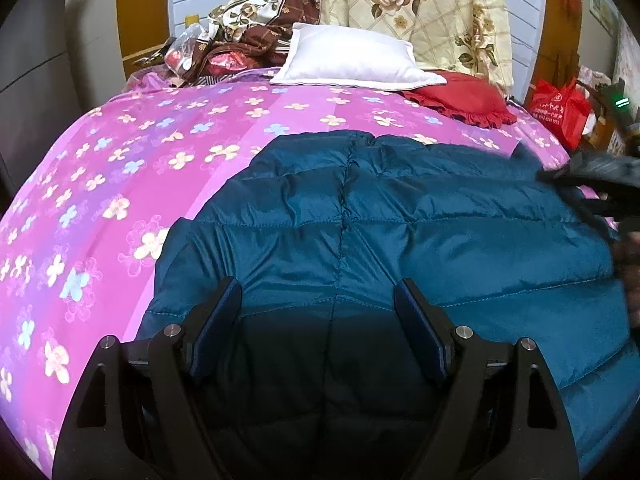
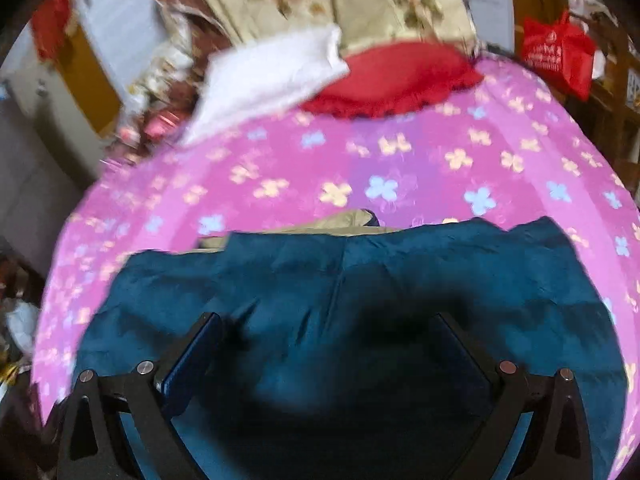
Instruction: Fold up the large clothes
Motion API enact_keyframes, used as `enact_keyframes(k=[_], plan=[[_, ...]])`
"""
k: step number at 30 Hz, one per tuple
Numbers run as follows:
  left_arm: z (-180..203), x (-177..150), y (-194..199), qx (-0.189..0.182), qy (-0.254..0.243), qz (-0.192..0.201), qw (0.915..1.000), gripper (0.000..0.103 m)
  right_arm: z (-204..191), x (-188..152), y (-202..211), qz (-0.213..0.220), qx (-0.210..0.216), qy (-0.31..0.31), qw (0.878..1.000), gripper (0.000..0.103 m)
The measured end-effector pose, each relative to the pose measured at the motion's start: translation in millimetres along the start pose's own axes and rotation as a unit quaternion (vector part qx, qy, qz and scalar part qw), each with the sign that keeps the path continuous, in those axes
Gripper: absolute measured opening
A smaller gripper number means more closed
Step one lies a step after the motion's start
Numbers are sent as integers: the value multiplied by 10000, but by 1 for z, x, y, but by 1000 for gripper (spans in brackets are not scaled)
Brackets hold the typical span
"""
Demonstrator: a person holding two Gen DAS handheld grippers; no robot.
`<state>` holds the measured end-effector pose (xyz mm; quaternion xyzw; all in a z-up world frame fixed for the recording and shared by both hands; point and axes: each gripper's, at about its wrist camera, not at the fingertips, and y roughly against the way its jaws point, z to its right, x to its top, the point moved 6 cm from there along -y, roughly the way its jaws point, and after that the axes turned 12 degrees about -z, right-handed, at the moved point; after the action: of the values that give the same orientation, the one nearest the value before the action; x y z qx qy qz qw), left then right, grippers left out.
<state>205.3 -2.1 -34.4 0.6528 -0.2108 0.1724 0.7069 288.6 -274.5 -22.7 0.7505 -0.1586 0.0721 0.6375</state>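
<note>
A teal quilted puffer jacket [image 1: 400,224] lies spread on the pink flowered bedspread [image 1: 140,152]. My left gripper [image 1: 318,296] is open and hovers just above the jacket's near part, with nothing between its fingers. In the blurred right wrist view the jacket [image 2: 340,280] fills the lower half, with a beige lining edge [image 2: 340,220] showing at its far side. My right gripper [image 2: 328,328] is open above the jacket, holding nothing. The right gripper also shows in the left wrist view [image 1: 588,176] at the jacket's right edge.
A white pillow [image 1: 352,60] and a red ruffled cushion [image 1: 464,96] lie at the head of the bed. Floral bedding [image 1: 412,4] is piled behind them. A red bag [image 1: 560,108] stands to the right of the bed. Clutter [image 1: 200,52] sits at the back left.
</note>
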Motion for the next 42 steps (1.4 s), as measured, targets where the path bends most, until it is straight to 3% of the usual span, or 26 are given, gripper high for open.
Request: enact_keyframes(k=[3, 7, 10, 14, 18, 20, 21, 28, 31, 36, 42], plan=[[1, 3, 3, -151, 21, 17, 9999, 80, 8, 4, -34, -442, -378, 75, 9983, 103], [4, 3, 10, -333, -42, 15, 9994, 80, 19, -1, -34, -449, -466, 124, 9978, 103], [8, 2, 11, -158, -156, -13, 9998, 80, 17, -7, -6, -142, -429, 125, 9989, 102], [6, -5, 16, -246, -56, -158, 9996, 80, 16, -36, 51, 245, -395, 261, 9986, 102], [6, -22, 44, -513, 74, -142, 9986, 83, 22, -93, 115, 633, -277, 271, 9972, 102], [14, -38, 62, -321, -5, -222, 9992, 89, 22, -127, 139, 790, -189, 375, 9960, 102], [19, -47, 69, -249, -13, -330, 9991, 94, 22, -143, 149, 827, -163, 436, 9955, 102], [69, -125, 119, -392, -275, -904, 9948, 102, 23, -247, 187, 848, 203, 596, 9944, 102], [91, -148, 140, -529, -484, -995, 9924, 102, 25, -277, 199, 880, 150, 666, 9938, 102], [107, -158, 183, -746, -556, -724, 9930, 102, 24, -312, 223, 1058, 98, 752, 9915, 102], [114, -165, 215, -626, -718, -449, 9944, 102, 23, -329, 239, 1045, 209, 634, 9923, 102]])
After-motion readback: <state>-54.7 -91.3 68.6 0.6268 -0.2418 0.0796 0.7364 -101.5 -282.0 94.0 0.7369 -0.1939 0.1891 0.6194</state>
